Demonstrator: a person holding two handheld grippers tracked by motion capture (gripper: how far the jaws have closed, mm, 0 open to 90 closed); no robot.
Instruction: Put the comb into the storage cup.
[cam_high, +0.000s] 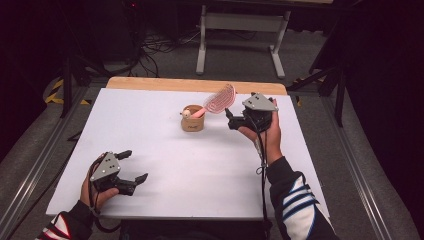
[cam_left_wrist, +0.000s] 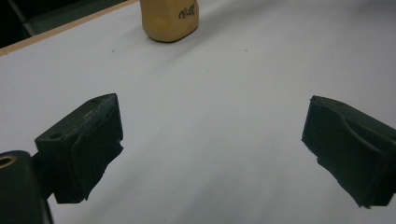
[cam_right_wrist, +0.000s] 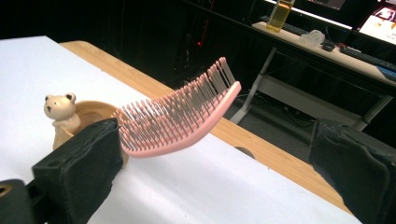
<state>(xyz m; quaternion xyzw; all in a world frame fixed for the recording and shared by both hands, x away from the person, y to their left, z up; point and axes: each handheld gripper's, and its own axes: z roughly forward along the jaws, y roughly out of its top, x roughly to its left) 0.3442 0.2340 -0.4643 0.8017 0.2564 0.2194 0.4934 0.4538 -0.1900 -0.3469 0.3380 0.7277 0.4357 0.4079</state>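
A pink hairbrush (cam_high: 220, 99) leans out of the tan cup (cam_high: 192, 119). Right gripper (cam_high: 231, 120) sits just beside the cup, fingers wide; left gripper (cam_high: 133, 166) well away, fingers wide.

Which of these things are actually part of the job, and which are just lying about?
In the job:
pink plastic hairbrush
tan wooden cup with a bear figure
right gripper, open beside the brush

Just about:
left gripper, idle
white desk frame
yellow bottle

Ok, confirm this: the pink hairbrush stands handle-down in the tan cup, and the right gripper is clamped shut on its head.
Not quite. The pink hairbrush does stand handle-down in the tan cup, but the right gripper is open, its jaws apart on either side of the brush head and not closed on it, as the right gripper view shows.
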